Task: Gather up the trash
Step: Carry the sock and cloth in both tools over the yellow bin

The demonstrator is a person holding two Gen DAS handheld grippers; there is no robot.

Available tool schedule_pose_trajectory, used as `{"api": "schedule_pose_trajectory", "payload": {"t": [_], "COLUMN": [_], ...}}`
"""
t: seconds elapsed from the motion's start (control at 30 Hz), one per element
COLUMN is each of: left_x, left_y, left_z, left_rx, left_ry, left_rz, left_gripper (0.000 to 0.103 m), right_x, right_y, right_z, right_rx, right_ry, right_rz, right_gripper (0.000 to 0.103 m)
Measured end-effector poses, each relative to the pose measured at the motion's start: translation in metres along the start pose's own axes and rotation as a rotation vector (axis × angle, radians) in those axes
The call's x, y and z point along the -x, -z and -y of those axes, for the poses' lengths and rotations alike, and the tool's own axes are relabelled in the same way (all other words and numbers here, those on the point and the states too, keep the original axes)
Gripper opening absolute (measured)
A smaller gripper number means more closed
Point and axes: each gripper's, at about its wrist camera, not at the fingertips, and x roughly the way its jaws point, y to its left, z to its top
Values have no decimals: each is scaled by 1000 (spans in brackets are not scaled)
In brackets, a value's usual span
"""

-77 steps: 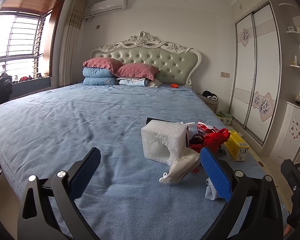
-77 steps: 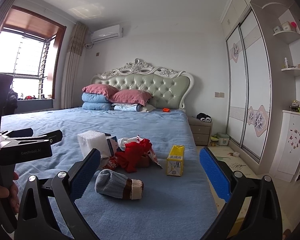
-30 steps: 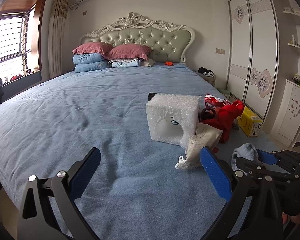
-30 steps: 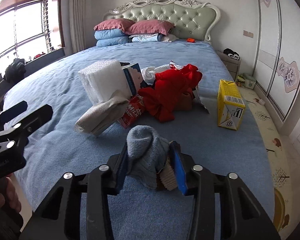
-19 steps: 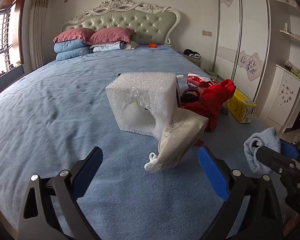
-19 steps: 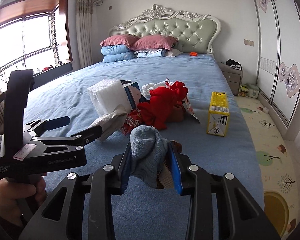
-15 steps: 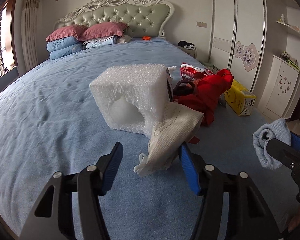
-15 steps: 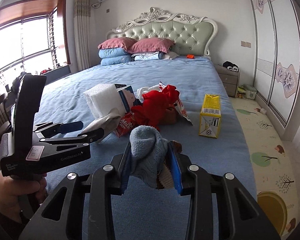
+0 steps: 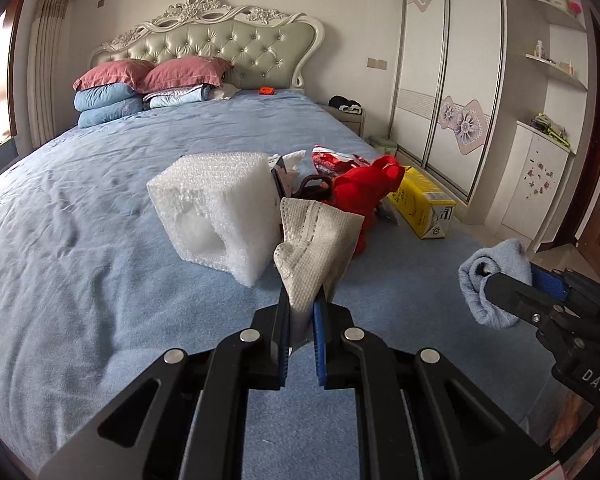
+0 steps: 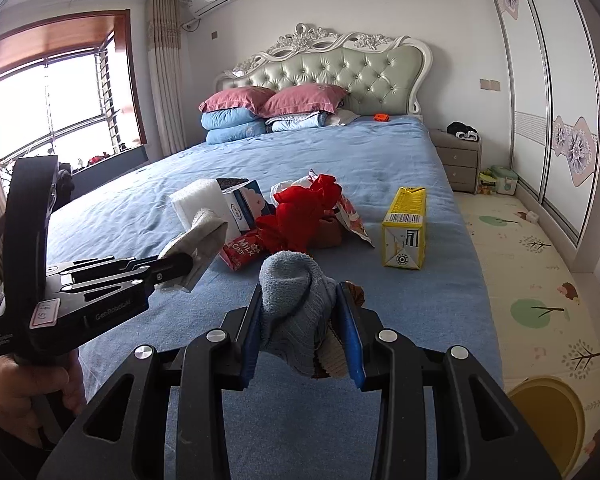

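Note:
My left gripper [image 9: 301,304] is shut on a white-grey sock [image 9: 316,236] and holds it above the blue bed [image 9: 80,208]. It also shows in the right wrist view [image 10: 172,270] with the sock [image 10: 202,226]. My right gripper [image 10: 302,312] is shut on a blue-grey sock [image 10: 294,296] with a brown cuff. It shows at the right of the left wrist view [image 9: 500,286]. On the bed lie a white foam block [image 9: 216,208], a red cloth [image 9: 364,188], a red candy wrapper [image 10: 240,250] and a yellow carton [image 10: 406,228].
Pillows [image 9: 140,80] and a tufted headboard [image 9: 228,40] are at the far end. A nightstand [image 10: 458,156], sliding wardrobe [image 9: 448,72] and a play mat [image 10: 532,280] lie to the right. A window [image 10: 52,108] is at the left.
My left gripper moved forward to the white-grey sock, closed on it and lifted it. My right gripper closed on the blue-grey sock and raised it off the bed.

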Motion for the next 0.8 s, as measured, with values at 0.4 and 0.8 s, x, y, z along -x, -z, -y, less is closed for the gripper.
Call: {"api": "schedule_pose_trajectory", "payload": {"t": [0.4, 0.8], "left_x": [4, -63], "left_y": [-17, -6], "left_z": [120, 299], "left_rx": [-171, -389], "left_ry": [164, 441], "left_rz": [9, -148], "left_gripper": [10, 11], "right_x": [67, 137], "right_y": [14, 77], "right_z": [84, 209], "right_rx": [-109, -248], "right_ry": [148, 456], "right_rz": [104, 71], "right_gripper": [35, 35]}}
